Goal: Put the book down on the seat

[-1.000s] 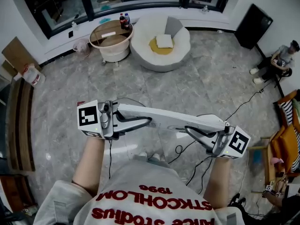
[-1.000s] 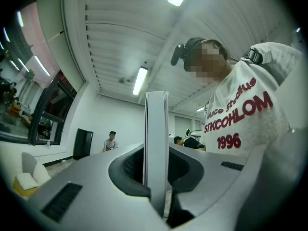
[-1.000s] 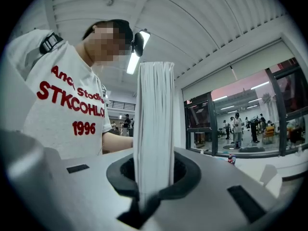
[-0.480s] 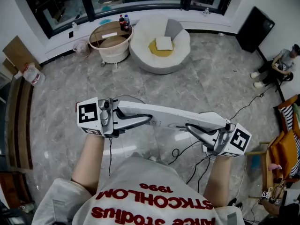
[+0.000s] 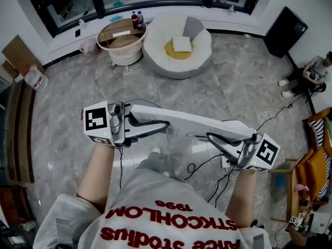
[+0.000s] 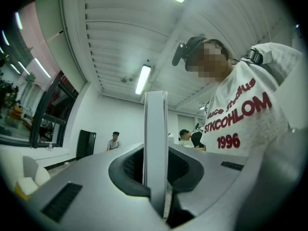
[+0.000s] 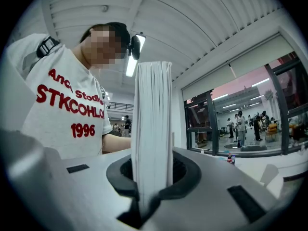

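**Book: carried at both ends, well short of the seat**

Location. The book is in the air in front of the person, roughly level and above the grey marble floor. It touches no surface. The seat, a round white chair with a yellow cushion and a white pillow in it, stands well apart across the floor, just beside a round table carrying bottles.

Tool state. The left gripper is pinched on one short end of the book, and its own view shows the thin edge standing upright between the pads. The right gripper is clamped on the opposite end, where its view shows a block of page edges filling the gap. Neither jaw pair stands free.

Handling assessment. The volume looks thin and wide, with a pale, smooth cover. It spans the two grips without visible sag, so it is judged fairly stiff and of modest weight. The smooth cover may slide in the pads if one side slackens. The page end may fan open if it is let go before it is supported.

Hold points. The present two-end hold appears sound, as it keeps the covers closed and the book level.

Status. Carry phase, placement not begun. The approach should lower the book flat onto the cushion before either grip is eased. The pillow may leave it lying tilted.
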The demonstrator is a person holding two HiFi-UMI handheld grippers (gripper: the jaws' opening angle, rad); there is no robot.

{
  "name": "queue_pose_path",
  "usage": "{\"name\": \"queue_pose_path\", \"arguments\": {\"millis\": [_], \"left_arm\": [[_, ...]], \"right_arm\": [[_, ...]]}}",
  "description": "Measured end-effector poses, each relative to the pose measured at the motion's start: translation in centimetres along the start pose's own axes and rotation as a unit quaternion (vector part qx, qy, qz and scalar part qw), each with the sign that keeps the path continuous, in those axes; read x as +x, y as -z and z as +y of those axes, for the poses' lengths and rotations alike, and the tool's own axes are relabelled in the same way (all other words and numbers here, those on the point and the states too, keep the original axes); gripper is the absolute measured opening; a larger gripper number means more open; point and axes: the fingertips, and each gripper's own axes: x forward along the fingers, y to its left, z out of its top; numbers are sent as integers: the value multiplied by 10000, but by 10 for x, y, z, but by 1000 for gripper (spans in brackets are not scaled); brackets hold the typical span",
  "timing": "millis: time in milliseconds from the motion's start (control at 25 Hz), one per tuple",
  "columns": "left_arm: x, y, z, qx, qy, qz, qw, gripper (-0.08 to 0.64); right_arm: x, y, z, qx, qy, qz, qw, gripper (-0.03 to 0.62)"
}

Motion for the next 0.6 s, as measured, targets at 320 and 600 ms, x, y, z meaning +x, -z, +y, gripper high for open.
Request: {"name": "queue_pose_path", "arguments": {"millis": [320, 600], "left_arm": [[-15, -8, 82, -93, 73, -89, 9999, 55], [-22, 6, 132, -87, 224, -42, 9997, 55]], "right_arm": [[27, -3, -79, 32, 88, 87, 9999, 69], [38, 16, -122, 19, 215, 56, 9998, 69]]}}
